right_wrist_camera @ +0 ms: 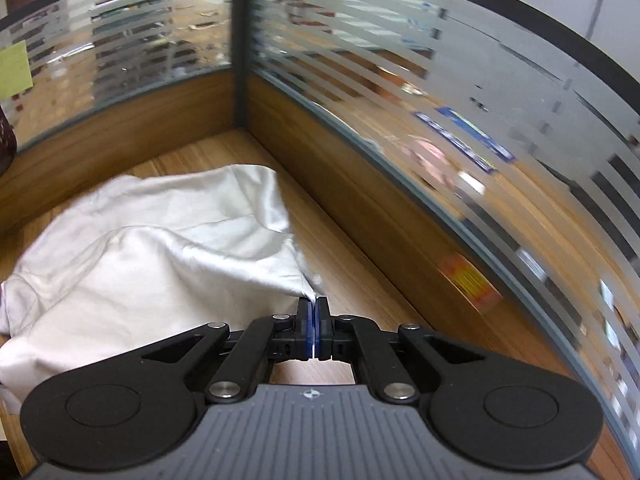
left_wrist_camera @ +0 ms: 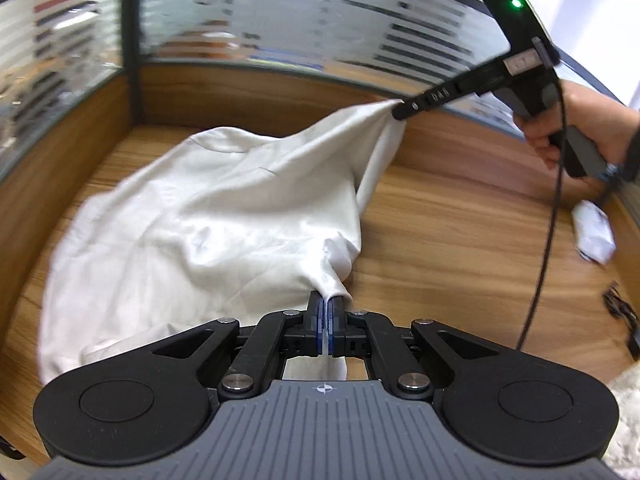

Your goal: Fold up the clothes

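above the table, each clamped gripper, left gripper and right gripper, pinches a corner of the white shirt. it looks soft and limp; edges suit gripping.

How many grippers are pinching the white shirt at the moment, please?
2. The left gripper pinches the shirt at its near edge; the right gripper lifts a far corner at the right.

A wooden desk is seen, walled at the back and sides by wood panels topped with striped frosted glass partitions, which are joined at a dark post. A crumpled white wad is spotted near the desk's right edge, and a yellow sticky note is stuck on the glass at far left.
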Tool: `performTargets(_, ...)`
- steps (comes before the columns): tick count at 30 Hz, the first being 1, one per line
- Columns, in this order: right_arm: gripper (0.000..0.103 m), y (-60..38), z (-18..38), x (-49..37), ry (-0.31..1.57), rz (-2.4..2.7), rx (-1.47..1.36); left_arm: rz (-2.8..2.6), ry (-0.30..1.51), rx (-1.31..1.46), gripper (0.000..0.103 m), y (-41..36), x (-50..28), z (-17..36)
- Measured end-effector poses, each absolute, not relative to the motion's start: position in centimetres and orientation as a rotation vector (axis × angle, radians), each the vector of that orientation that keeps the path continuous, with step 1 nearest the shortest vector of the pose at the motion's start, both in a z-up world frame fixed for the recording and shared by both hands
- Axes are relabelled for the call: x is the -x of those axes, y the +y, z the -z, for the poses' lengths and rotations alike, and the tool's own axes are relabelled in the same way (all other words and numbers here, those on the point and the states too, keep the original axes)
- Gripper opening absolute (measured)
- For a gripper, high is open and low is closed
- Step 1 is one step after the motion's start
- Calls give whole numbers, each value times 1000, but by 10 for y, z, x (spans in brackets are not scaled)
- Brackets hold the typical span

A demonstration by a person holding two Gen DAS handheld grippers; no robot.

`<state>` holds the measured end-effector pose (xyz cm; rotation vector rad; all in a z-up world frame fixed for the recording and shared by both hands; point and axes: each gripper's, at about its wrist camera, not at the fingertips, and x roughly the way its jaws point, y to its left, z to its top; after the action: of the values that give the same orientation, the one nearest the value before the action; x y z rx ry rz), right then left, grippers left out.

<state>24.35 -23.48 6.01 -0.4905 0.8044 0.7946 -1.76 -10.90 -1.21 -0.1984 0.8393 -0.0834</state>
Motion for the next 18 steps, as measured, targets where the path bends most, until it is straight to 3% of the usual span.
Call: performTargets(18,1,-456,-30,-234,922,-615,523,516,943,135,3,-286,5,35)
